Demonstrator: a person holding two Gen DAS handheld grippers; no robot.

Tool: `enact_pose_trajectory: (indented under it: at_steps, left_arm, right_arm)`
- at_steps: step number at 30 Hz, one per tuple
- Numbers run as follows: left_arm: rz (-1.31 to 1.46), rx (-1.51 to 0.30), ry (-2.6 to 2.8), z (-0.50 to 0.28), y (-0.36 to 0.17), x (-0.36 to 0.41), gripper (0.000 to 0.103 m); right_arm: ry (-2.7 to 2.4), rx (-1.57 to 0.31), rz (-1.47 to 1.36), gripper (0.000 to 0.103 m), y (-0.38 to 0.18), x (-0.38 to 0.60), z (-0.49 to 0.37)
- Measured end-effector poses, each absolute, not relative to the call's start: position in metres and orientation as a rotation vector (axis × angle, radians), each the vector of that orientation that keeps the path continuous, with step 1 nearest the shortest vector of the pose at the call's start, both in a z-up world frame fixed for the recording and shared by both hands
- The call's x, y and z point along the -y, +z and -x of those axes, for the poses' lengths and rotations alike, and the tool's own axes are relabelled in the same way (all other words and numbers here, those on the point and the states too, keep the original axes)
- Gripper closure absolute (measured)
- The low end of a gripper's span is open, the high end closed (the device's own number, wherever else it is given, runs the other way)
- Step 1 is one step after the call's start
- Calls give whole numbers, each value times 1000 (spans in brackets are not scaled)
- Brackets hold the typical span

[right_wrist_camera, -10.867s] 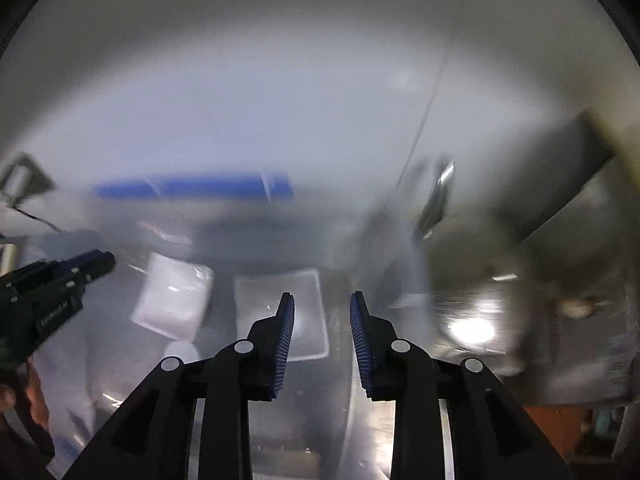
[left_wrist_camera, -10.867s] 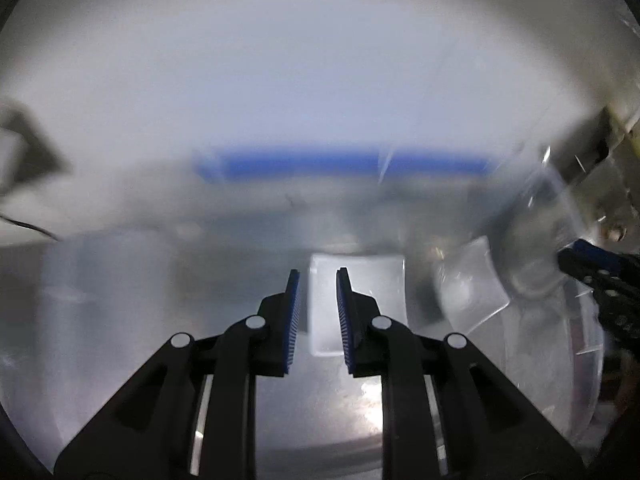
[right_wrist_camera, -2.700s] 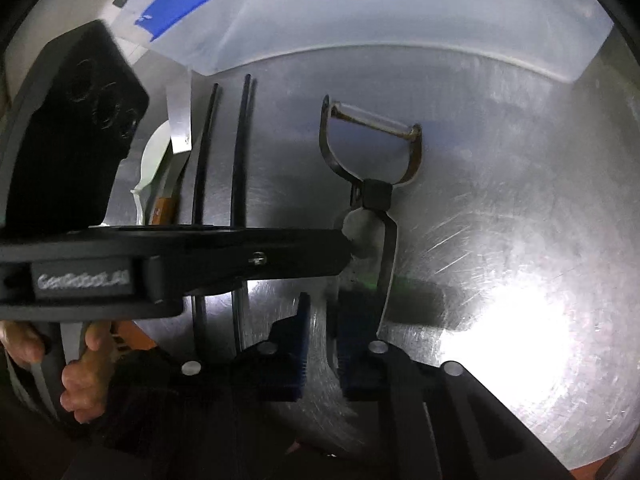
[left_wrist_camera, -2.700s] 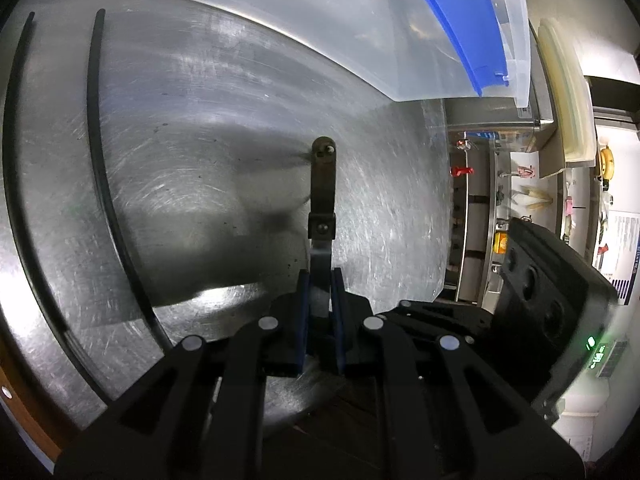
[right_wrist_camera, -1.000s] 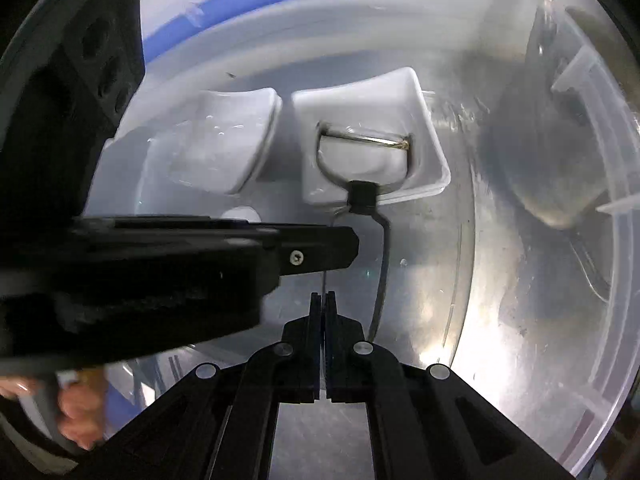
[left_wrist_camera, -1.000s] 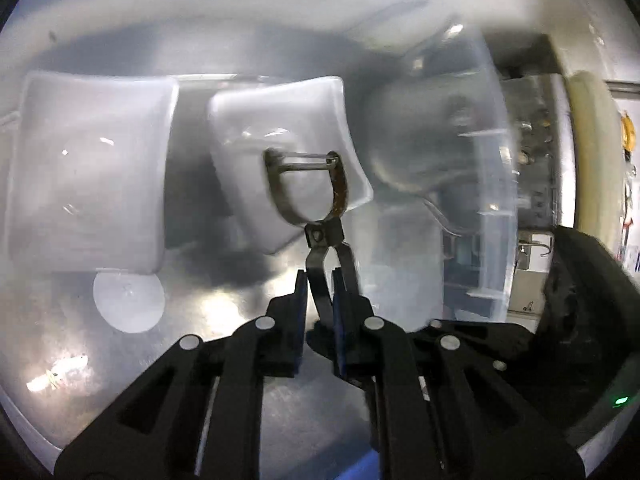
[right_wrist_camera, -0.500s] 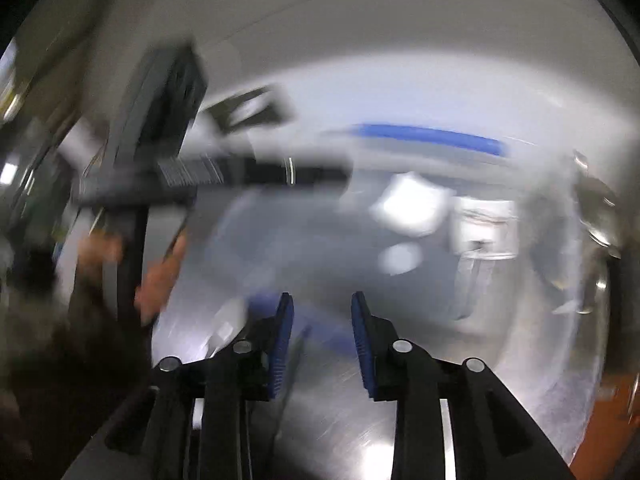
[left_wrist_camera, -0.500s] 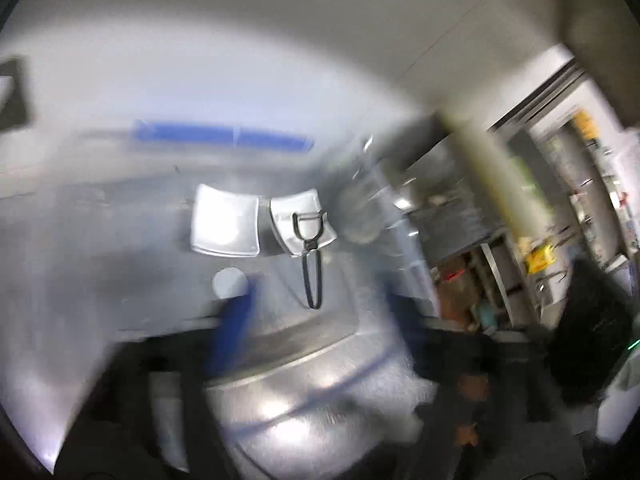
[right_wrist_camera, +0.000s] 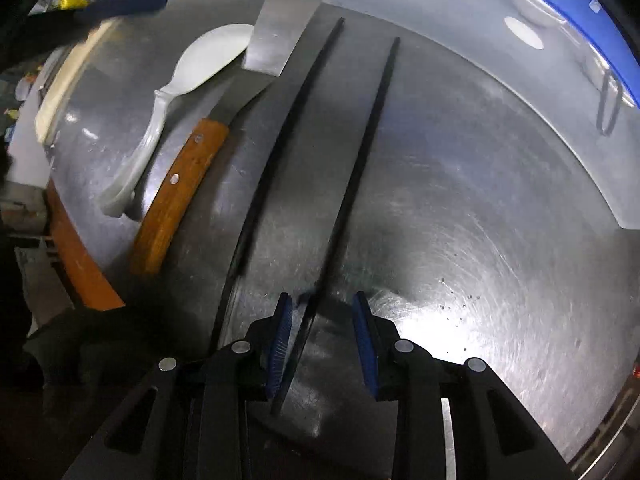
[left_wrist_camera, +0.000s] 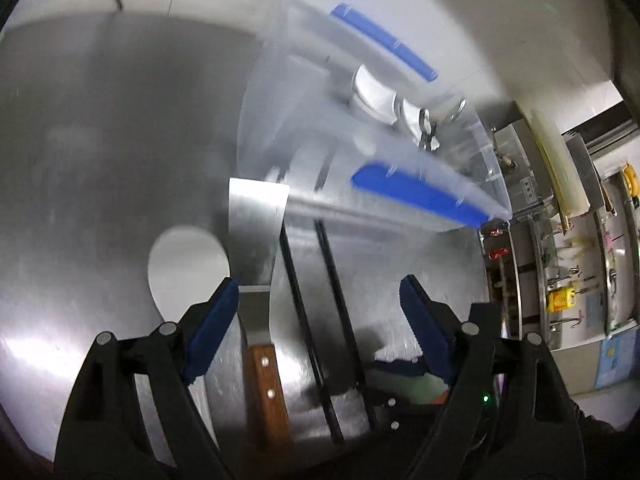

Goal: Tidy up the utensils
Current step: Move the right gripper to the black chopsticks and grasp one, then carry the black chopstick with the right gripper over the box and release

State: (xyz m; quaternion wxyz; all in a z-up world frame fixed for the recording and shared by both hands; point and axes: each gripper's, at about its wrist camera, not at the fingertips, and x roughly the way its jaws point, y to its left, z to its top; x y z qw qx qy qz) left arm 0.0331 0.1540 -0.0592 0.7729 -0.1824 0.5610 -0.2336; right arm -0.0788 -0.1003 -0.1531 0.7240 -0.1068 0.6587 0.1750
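Two black chopsticks (right_wrist_camera: pixel 352 168) lie side by side on the steel table. My right gripper (right_wrist_camera: pixel 322 340) is open, its jaws on either side of the right chopstick's near end. My left gripper (left_wrist_camera: pixel 320 320) is wide open above the chopsticks (left_wrist_camera: pixel 320 300) and a metal spatula with a wooden handle (left_wrist_camera: pixel 256 264). The spatula (right_wrist_camera: pixel 224 112) and a white plastic spoon (right_wrist_camera: pixel 176 92) lie left of the chopsticks. The peeler (right_wrist_camera: pixel 610 104) lies inside the clear bin (right_wrist_camera: pixel 480 40), also seen in the left wrist view (left_wrist_camera: pixel 426 128).
The clear plastic bin (left_wrist_camera: pixel 304 128) with blue handles holds white square dishes (left_wrist_camera: pixel 372 88) at the table's far side. The table's wooden front edge (right_wrist_camera: pixel 76 256) runs at the left. Kitchen shelves (left_wrist_camera: pixel 560 260) stand to the right.
Both grippers let go of the peeler, left it in the bin and swung back over the table. The left gripper opened wide; the right gripper now straddles a chopstick.
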Motion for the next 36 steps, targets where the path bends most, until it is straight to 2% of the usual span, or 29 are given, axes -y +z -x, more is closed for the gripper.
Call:
enact_pose_trajectory:
  at_steps: [2, 5, 6, 16, 21, 22, 24, 25, 26, 28, 31, 36]
  left_arm:
    - [411, -1226, -512, -27, -63, -156, 25]
    - [431, -1254, -537, -28, -76, -149, 25]
    - [435, -1268, -545, -28, -79, -144, 25]
    - [531, -1433, -689, -17, -130, -75, 25]
    - [553, -1496, -718, -12, -146, -46, 26]
    - [558, -1499, -717, -11, -147, -43, 31]
    - [582, -1513, -705, -7, -152, -40, 50]
    - [604, -1536, -685, -5, -158, -39, 68]
    - [614, -1550, -672, -5, -161, -39, 79]
    - [653, -1581, -632, -2, -171, -41, 90]
    - [679, -1578, -593, 6, -170, -47, 93]
    - [647, -1454, -610, 20, -123, -57, 96]
  right_arm:
    - [365, -1436, 286, 71, -153, 91, 107]
    - [304, -1395, 353, 94, -154, 78, 115]
    - [298, -1399, 325, 96, -153, 76, 117]
    - [406, -1431, -307, 96, -133, 166, 106]
    - [490, -1437, -450, 96, -131, 175, 123]
    - [499, -1438, -455, 96, -131, 175, 126]
    - [506, -1439, -453, 96, -133, 176, 131]
    - [514, -1441, -456, 96, -128, 176, 132]
    - [520, -1442, -457, 96, -128, 178, 132]
    - [540, -1443, -453, 96, -131, 175, 139]
    - [568, -1448, -444, 96, -139, 160, 133]
    - [652, -1414, -387, 96, -121, 146, 137]
